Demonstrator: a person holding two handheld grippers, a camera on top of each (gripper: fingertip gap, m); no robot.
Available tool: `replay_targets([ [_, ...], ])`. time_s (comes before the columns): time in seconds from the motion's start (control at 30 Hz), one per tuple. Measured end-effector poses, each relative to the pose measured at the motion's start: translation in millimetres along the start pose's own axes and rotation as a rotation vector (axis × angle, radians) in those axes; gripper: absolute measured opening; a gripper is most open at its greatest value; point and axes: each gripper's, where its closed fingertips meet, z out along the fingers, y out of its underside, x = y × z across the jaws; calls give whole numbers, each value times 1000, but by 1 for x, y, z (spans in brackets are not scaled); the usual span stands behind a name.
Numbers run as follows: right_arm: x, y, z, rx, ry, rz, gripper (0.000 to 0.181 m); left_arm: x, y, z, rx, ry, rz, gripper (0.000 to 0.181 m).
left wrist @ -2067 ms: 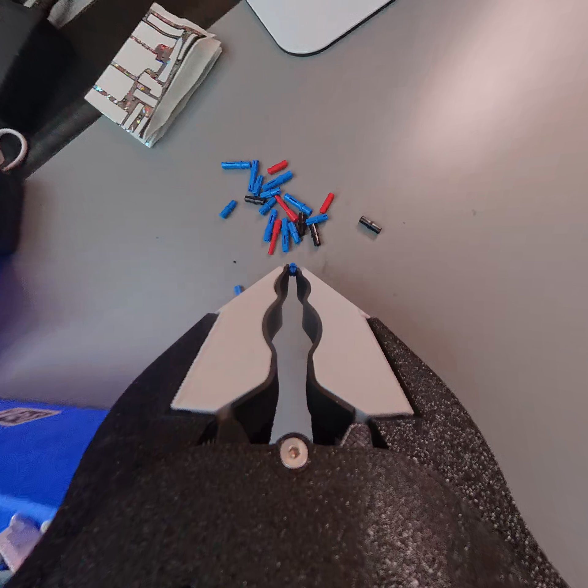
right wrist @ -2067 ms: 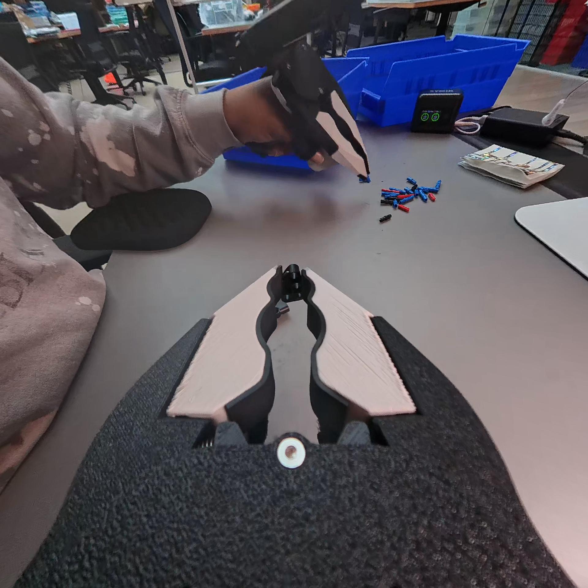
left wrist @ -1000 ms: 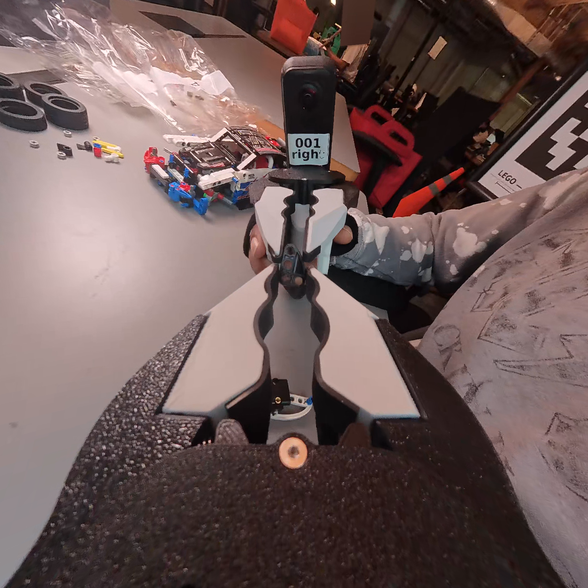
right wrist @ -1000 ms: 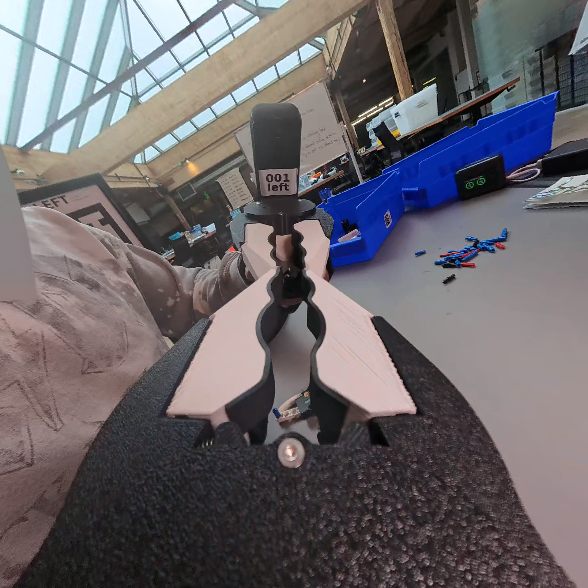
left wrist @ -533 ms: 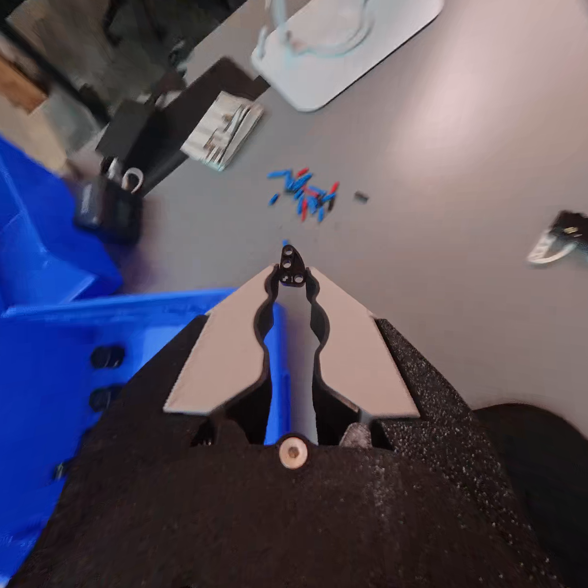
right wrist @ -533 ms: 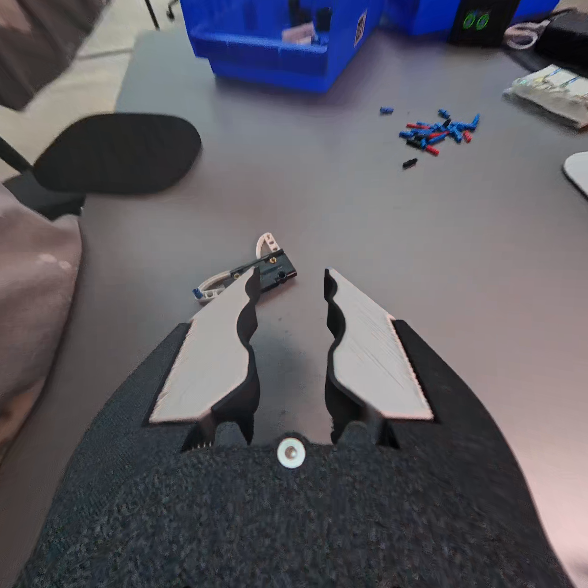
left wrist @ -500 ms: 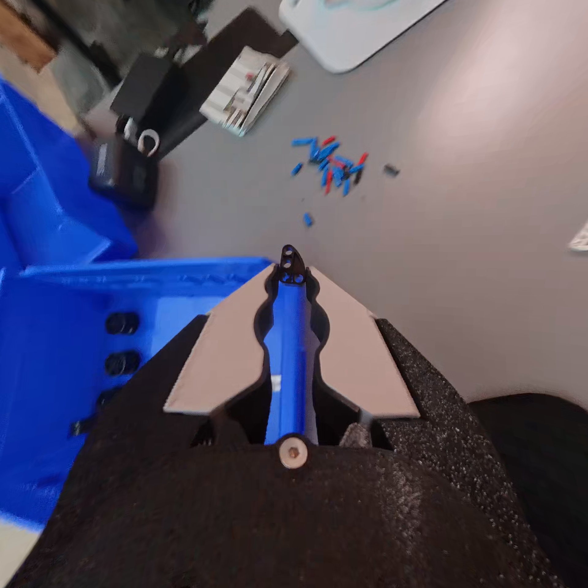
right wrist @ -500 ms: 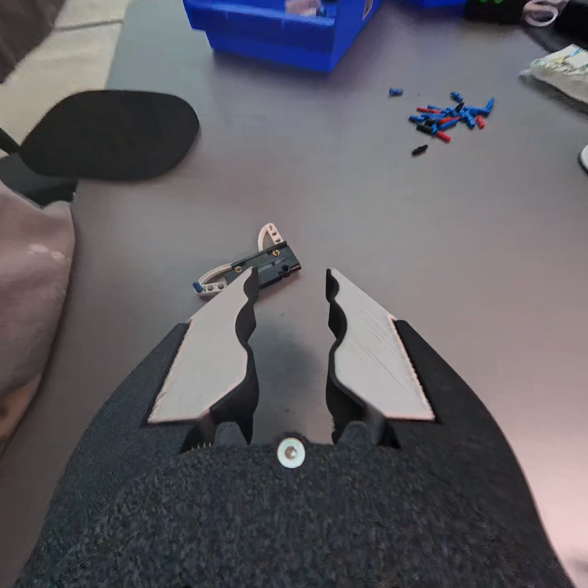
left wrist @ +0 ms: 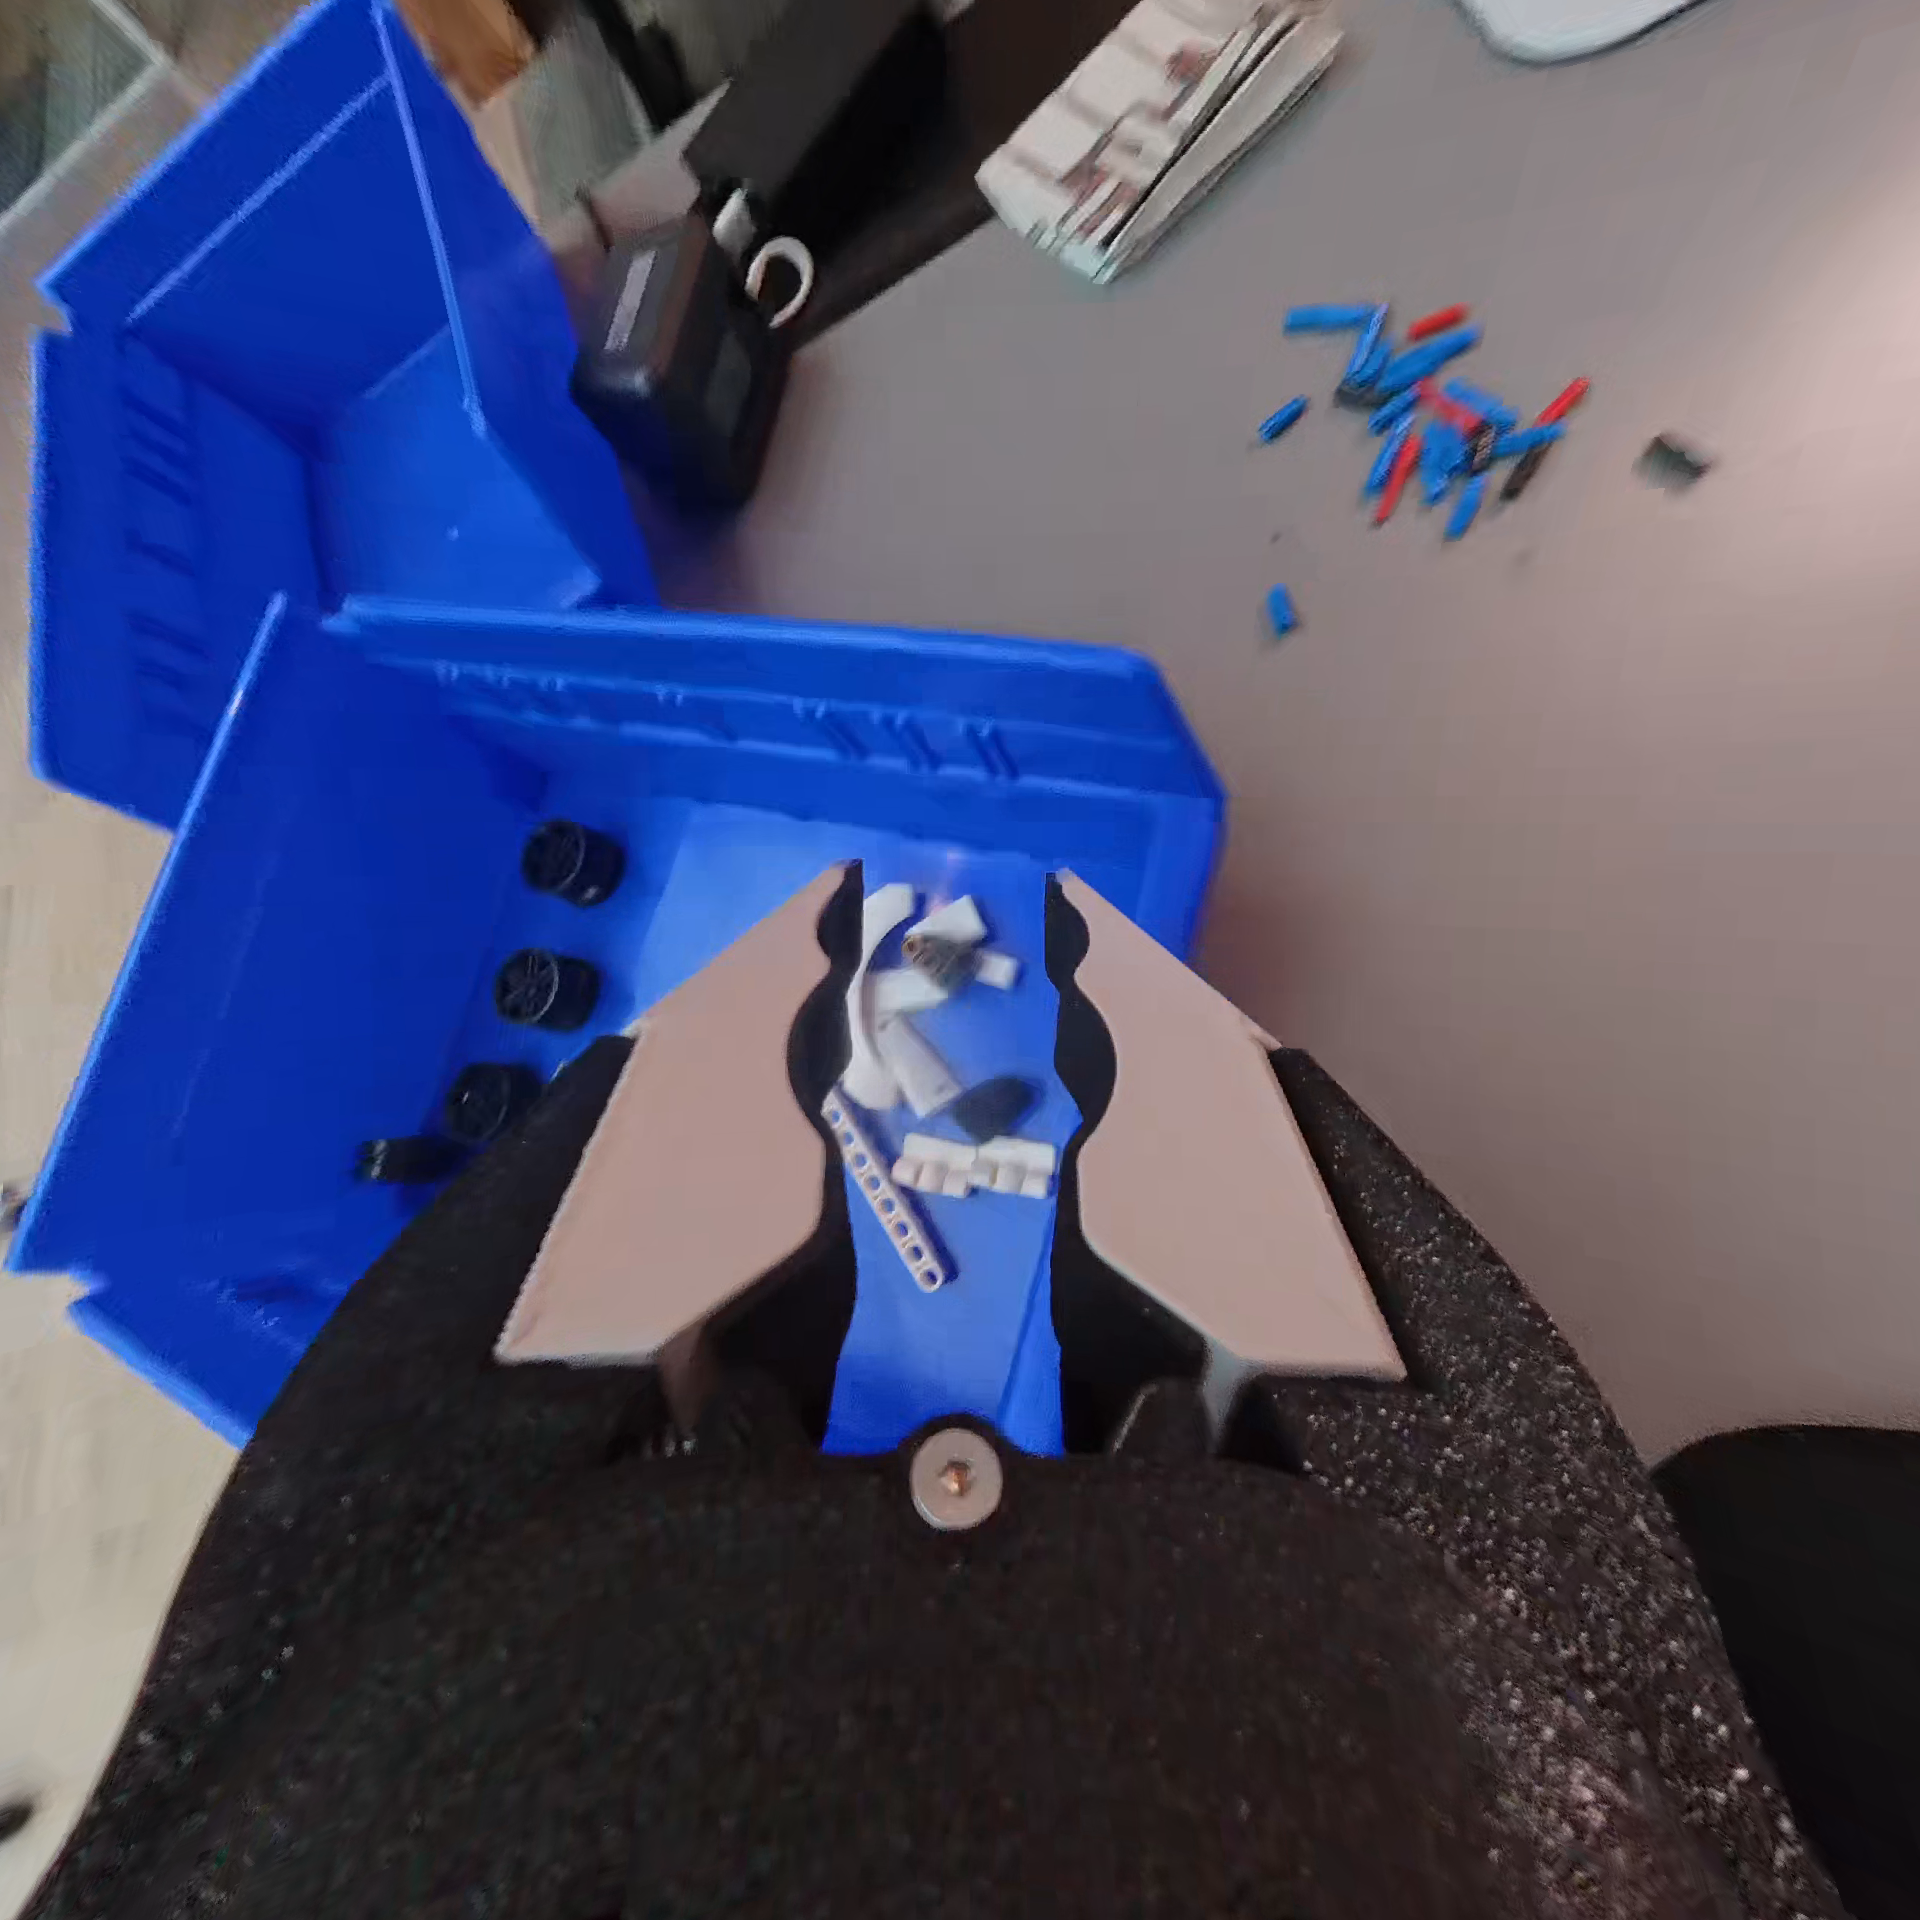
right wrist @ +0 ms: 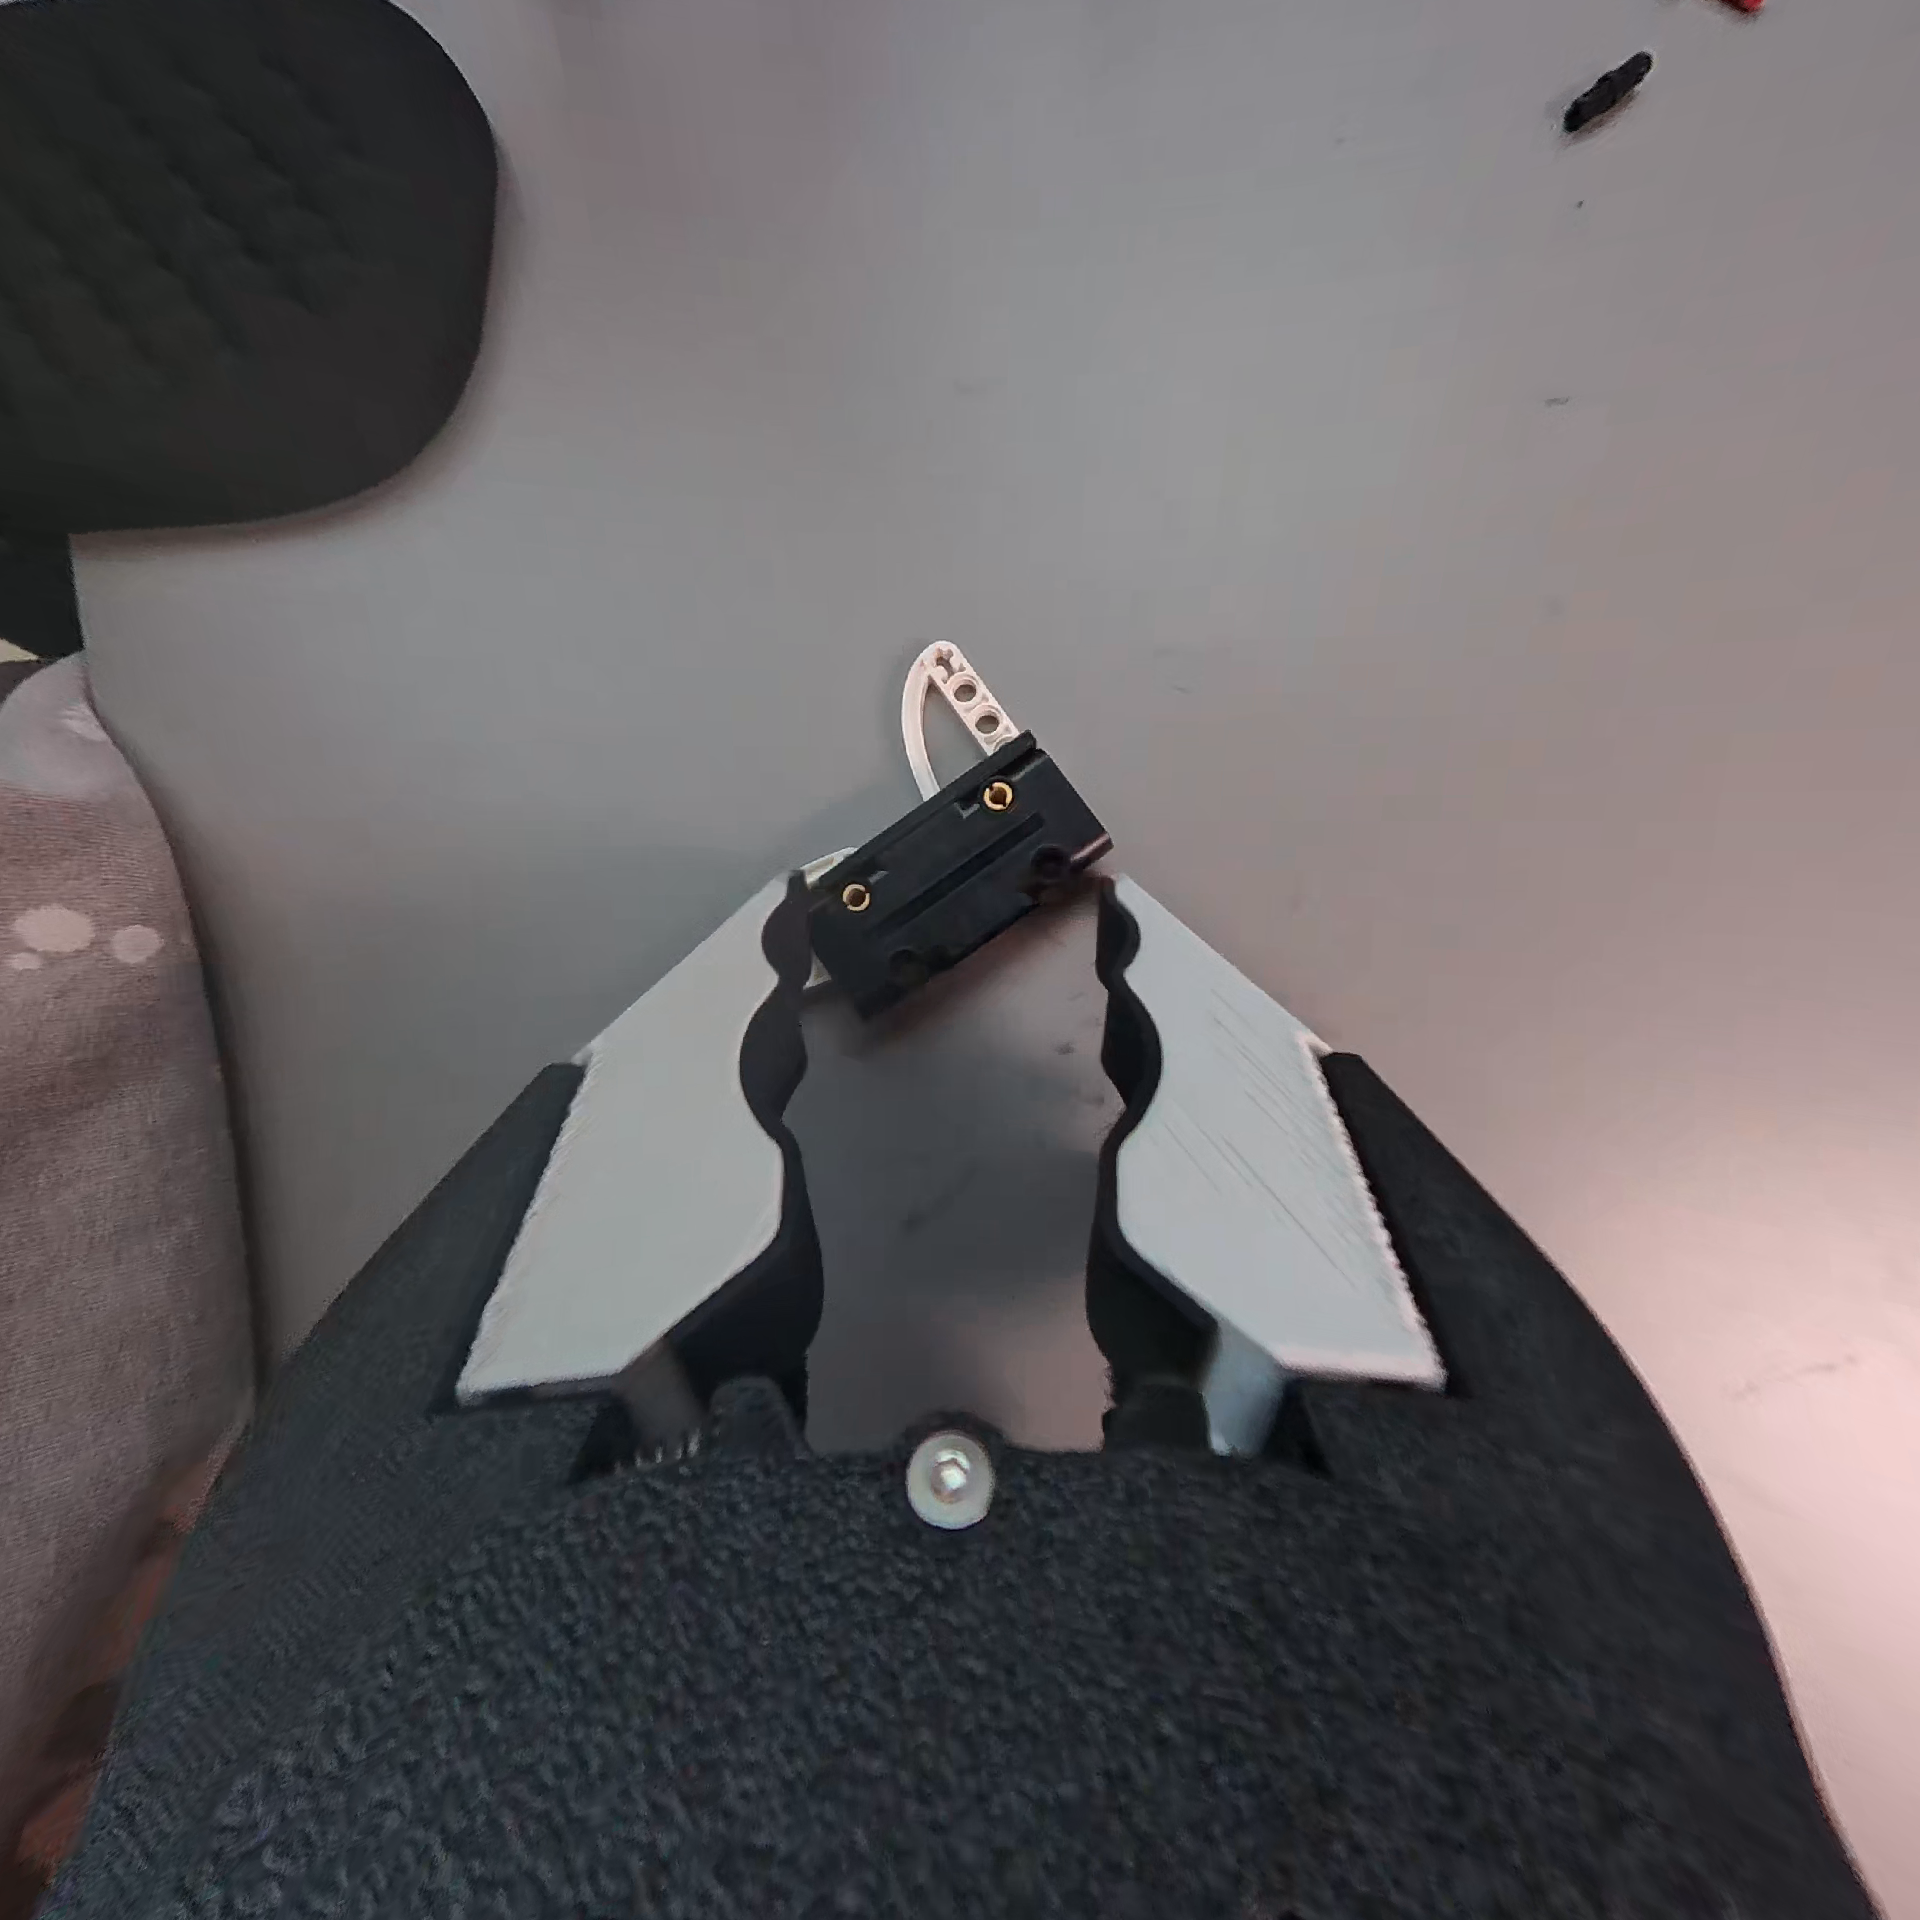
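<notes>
My left gripper (left wrist: 951,878) is open and empty, hovering over a blue bin (left wrist: 727,665). Below its jaws, white beams and curved pieces (left wrist: 894,1029) and a small black piece (left wrist: 982,1107) lie on the bin floor. Three black wheels (left wrist: 545,987) sit along the bin's left side. My right gripper (right wrist: 951,883) is open, low over the grey table. A black block with brass-coloured pins (right wrist: 977,831), joined to a white curved piece (right wrist: 961,696), lies at its fingertips. The block sits partly between the tips. I cannot tell whether they touch it.
A second blue bin (left wrist: 312,416) stands behind the first, with a black device (left wrist: 675,353) and a folded booklet (left wrist: 1164,135) beyond. A pile of blue, red and black pins (left wrist: 1434,416) lies on the table. A black chair seat (right wrist: 208,260) and a sleeve (right wrist: 73,1039) are at left. The white curved piece (right wrist: 961,696) is closer to my right gripper, around 4 cm from its tips; the left tips are 30 cm off.
My left gripper carried a small black piece from the right gripper to the blue bin and opened; its jaws are now empty. My right gripper, opened, moved down close to the black block.
</notes>
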Motion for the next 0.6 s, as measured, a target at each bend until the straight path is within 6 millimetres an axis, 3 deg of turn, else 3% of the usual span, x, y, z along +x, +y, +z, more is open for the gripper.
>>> replay_targets([
  [0.07, 3, 1, -1, -3, 4, -31, 44, 33, -28, -12, 115, 135, 21, 34],
  [0.13, 13, 3, -5, -10, 26, -56, 40, 88, -51, -25, 212, 363, 42, 34],
  [0.23, 42, 9, -15, -17, 117, -78, 40, 168, -65, -35, 271, 640, 130, 36],
  [0.3, 49, 9, -24, 7, 116, -36, 39, 215, -63, -30, 246, 777, 183, 40],
  [0.43, 41, 16, -36, -5, 67, -48, 37, 291, -55, -13, 161, 963, 285, 48],
  [0.53, 25, 25, -30, -28, 2, -96, 33, 329, -46, 0, 106, 1013, 400, 52],
  [0.6, 25, 25, -26, -25, 23, -121, 24, 343, -42, 6, 89, 1026, 468, 48],
])
